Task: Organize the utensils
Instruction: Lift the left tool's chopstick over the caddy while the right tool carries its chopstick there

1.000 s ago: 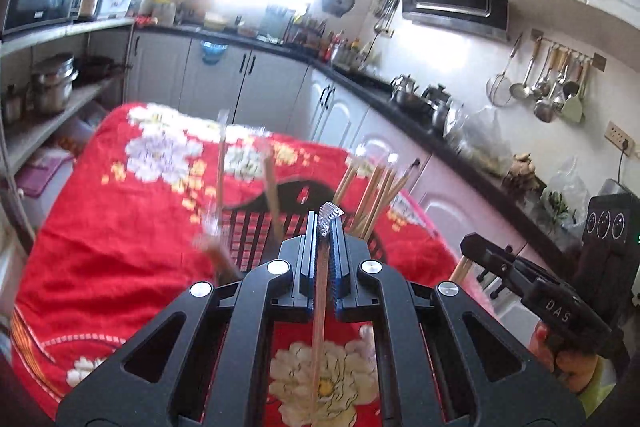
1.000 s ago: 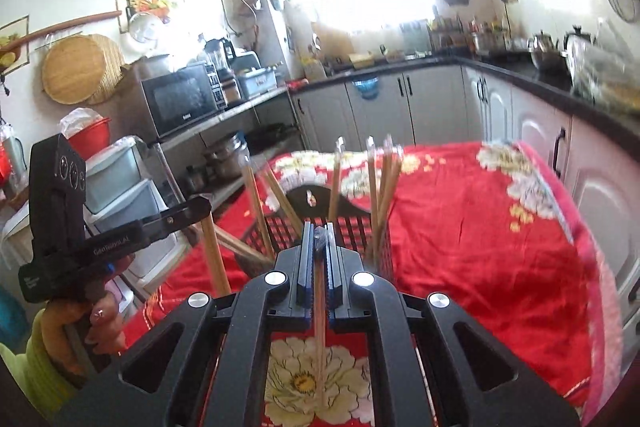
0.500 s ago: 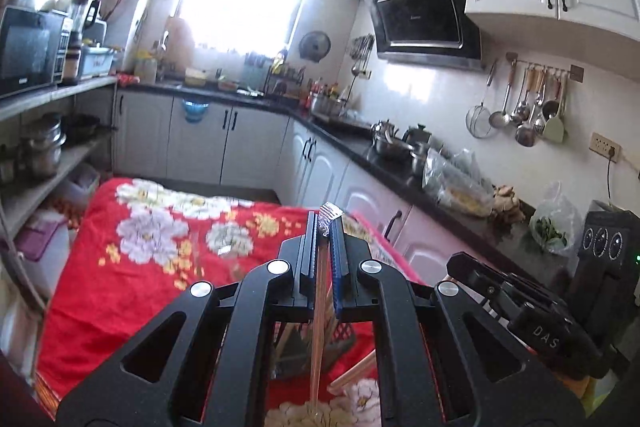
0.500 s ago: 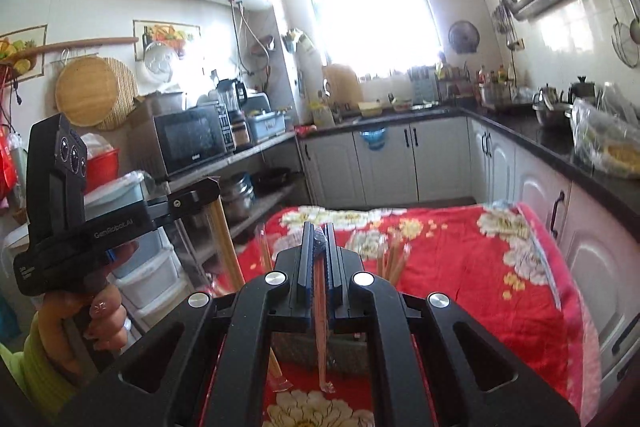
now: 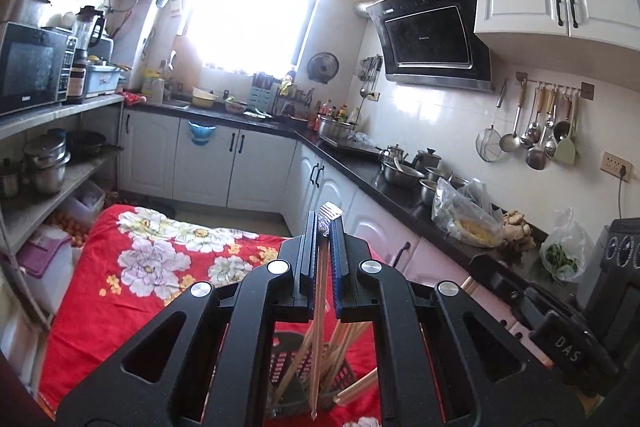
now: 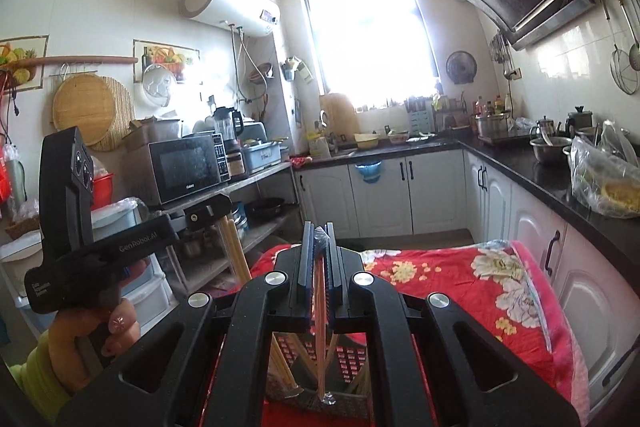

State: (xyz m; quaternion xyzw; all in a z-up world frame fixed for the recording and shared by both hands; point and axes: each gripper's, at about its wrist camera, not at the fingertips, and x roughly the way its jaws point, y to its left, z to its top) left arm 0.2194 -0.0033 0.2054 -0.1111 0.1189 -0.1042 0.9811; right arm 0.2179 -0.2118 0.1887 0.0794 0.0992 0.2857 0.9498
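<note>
My left gripper (image 5: 325, 223) is shut on a wooden chopstick (image 5: 318, 327) with a silvery cap, which hangs down over the black slotted utensil basket (image 5: 292, 363) holding several chopsticks. My right gripper (image 6: 319, 229) is shut on a clear, pinkish chopstick (image 6: 321, 327) whose tip reaches the same basket (image 6: 352, 359). The left gripper also shows at the left of the right wrist view (image 6: 208, 213), with chopsticks below its jaws. The right gripper's body shows at the right of the left wrist view (image 5: 520, 291).
The basket stands on a table under a red flowered cloth (image 5: 140, 267). White cabinets and a black counter (image 5: 400, 187) with pots run to the right. Shelves with a microwave (image 6: 186, 167) stand to the left.
Both grippers have risen and tilted up with their chopsticks. The basket has dropped from the middle of each view to the bottom edge, below the jaws.
</note>
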